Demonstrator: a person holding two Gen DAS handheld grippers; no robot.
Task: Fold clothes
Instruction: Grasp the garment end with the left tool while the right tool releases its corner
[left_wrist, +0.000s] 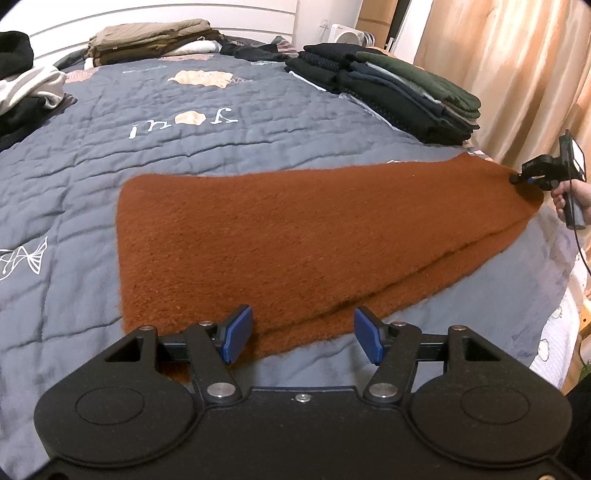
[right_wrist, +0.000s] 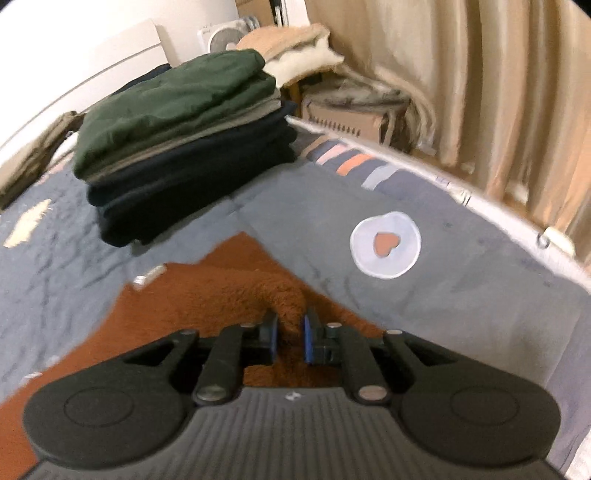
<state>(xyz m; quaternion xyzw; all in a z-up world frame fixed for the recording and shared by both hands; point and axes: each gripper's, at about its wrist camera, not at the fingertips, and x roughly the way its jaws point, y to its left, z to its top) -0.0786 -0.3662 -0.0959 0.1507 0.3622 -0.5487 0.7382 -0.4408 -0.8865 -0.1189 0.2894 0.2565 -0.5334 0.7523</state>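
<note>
Here, rust knit (right_wrist: 236, 295) apparently pinched in right claw (right_wrist: 290, 339)

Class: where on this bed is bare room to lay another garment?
Free: quilt between the rust-brown knit, the loose heap and the dark stack; also the heart-patch corner. Crowded: the headboard end.

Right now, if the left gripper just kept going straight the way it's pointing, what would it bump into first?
Most likely the fuzzy brown cloth on the bed. The left gripper tilts downward with jaws open, and the cloth's near edge lies just ahead. Depth is hard to judge.
</note>
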